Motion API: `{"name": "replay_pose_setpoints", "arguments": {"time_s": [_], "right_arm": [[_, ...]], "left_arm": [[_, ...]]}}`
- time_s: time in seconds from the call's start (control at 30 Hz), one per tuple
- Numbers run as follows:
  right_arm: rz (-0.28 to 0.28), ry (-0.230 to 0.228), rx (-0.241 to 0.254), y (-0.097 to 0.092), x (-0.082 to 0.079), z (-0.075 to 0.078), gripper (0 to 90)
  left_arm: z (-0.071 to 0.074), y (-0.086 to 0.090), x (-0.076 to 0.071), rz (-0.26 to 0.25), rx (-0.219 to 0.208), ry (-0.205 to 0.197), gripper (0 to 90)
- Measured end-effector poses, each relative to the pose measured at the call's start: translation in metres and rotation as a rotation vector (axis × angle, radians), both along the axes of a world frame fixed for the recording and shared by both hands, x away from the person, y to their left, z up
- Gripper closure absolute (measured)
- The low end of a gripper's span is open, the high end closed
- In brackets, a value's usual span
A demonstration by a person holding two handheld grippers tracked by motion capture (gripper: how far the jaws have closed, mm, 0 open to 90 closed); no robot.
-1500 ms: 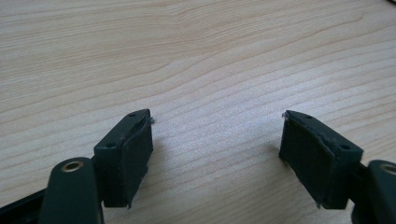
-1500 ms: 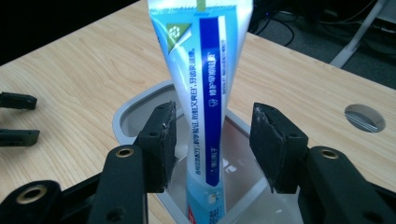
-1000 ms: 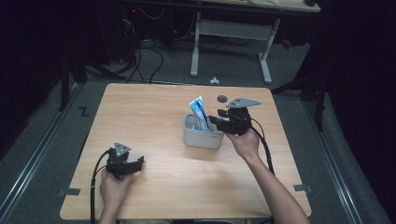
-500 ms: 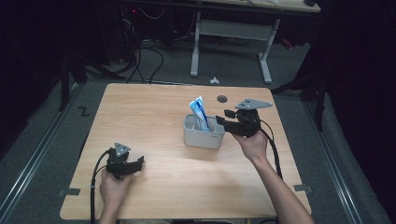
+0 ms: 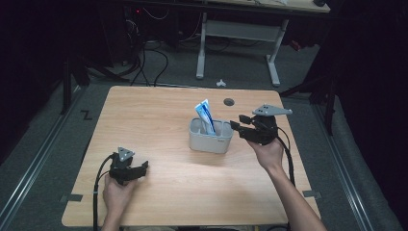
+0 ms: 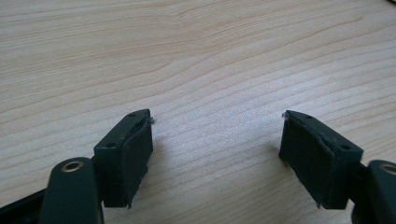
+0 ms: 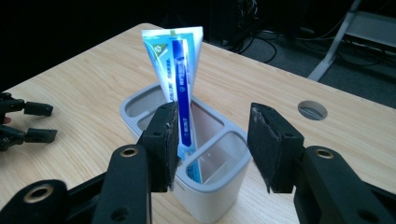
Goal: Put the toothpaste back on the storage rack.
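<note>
A pale grey holder (image 5: 210, 138) with several compartments stands near the middle of the wooden table (image 5: 159, 115). A blue and white toothpaste tube (image 5: 204, 114) stands upright in it, leaning a little. My right gripper (image 5: 235, 123) hovers just right of the holder, pointing at it, jaws open with nothing between them. In the right gripper view the tube (image 7: 175, 60) and holder (image 7: 219, 191) sit just beyond the right gripper (image 7: 212, 112). My left gripper (image 5: 144, 167) rests low at the table's front left, open and empty. The left gripper (image 6: 217, 116) looks onto bare wood.
A round cable hole (image 5: 229, 101) lies behind the holder near the far edge. Beyond the table stand a white desk frame (image 5: 238, 43) and floor cables. A small white object (image 5: 221, 83) lies on the floor. My left gripper (image 7: 28, 123) shows far left.
My right gripper has drawn back to the right, from over the holder's right edge to beside it. The tube stays in the holder. The left hand has not moved.
</note>
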State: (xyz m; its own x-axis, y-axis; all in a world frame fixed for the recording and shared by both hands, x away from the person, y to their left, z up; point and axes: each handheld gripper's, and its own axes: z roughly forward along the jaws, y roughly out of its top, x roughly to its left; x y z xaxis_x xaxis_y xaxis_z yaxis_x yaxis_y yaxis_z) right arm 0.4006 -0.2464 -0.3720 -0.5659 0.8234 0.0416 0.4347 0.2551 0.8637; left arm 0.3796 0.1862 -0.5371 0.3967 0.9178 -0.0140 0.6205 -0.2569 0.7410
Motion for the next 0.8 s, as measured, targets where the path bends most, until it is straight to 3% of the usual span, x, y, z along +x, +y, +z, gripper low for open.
{"name": "replay_pose_setpoints", "arguments": {"time_s": [0.8], "right_arm": [[-0.039,0.000,0.045,-0.028,-0.021,-0.008,54.1]], "left_arm": [[0.000,0.000,0.000,0.000,0.000,0.000,25.8]]}}
